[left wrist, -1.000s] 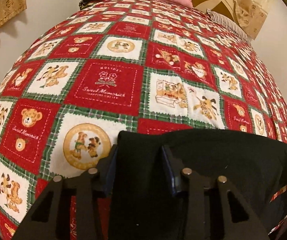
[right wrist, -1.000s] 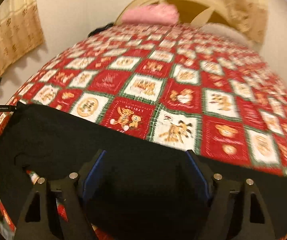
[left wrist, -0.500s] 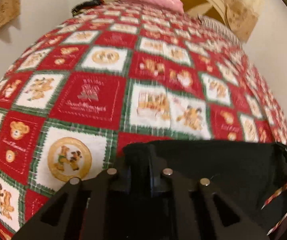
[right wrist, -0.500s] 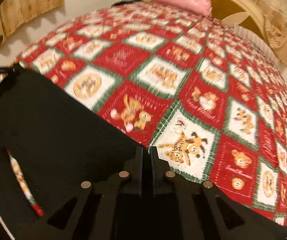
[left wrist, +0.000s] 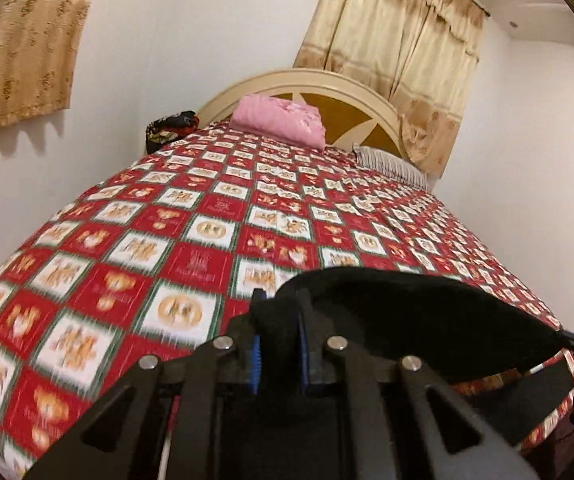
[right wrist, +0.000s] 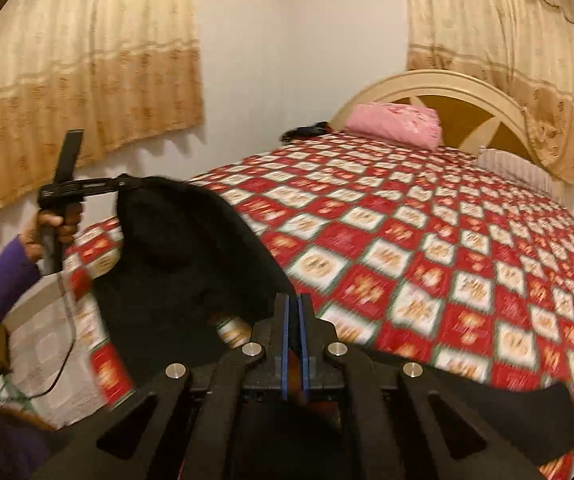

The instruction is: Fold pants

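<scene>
Spanning crosswise between both clamped grips, the black pants (right wrist: 183, 248) hang from left hand-held gripper (left wrist: 278, 312) and right hand-held gripper (right wrist: 294, 308).

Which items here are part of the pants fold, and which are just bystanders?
In the job:
- black pants, lifted off the bed
- left gripper, jaws shut on the pants
- right gripper, jaws shut on the pants
- patchwork bedspread, the work surface

Lying about:
- pink pillow
- striped pillow
- dark bundle by the headboard
- curtains

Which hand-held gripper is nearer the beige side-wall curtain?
Left hand-held gripper: by the beige curtain, clamping the black pants; the right hand-held gripper grips them farther across the checked bed.
</scene>
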A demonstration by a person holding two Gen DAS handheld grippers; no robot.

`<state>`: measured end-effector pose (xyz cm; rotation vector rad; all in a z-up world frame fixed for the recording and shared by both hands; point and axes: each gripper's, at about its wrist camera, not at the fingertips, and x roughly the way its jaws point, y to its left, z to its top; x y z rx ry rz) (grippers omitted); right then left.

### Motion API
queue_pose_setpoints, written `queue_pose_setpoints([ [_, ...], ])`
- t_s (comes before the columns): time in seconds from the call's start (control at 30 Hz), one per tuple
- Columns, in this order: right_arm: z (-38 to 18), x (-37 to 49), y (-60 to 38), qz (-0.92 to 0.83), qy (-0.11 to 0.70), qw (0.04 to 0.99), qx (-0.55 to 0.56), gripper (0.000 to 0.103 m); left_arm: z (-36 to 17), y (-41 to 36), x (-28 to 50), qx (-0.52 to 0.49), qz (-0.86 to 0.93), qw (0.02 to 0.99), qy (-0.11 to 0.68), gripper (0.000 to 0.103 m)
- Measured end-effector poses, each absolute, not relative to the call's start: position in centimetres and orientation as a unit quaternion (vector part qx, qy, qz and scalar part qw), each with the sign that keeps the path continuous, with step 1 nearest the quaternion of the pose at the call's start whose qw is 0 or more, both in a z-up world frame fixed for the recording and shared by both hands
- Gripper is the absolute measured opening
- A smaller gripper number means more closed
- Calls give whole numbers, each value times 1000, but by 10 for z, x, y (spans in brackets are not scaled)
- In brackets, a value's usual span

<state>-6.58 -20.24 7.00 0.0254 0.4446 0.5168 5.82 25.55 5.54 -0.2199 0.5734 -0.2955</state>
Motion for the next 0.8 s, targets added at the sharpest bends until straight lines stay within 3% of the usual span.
queue_pose_setpoints([
  [0.23,-9,-115,-179,263,289,920,-2,4,-6,276,3,-114,-99,942,298,22],
  [0.33,-45,-123,-169,264,330,906,-2,4,-33,289,-7,-131,-73,937,315,37],
  [0.4,-62,-121,-164,254,353,900,-11,4,-51,299,-11,-150,-44,929,335,65],
  [0.47,-71,-120,-161,249,355,901,-25,5,-56,305,-18,-159,-17,926,341,75],
  [0.63,-59,-120,-170,257,365,895,2,7,-55,316,-43,-112,43,927,354,80],
  [0.8,-22,-126,-187,284,310,904,80,10,-36,313,-57,-48,111,931,344,80],
])
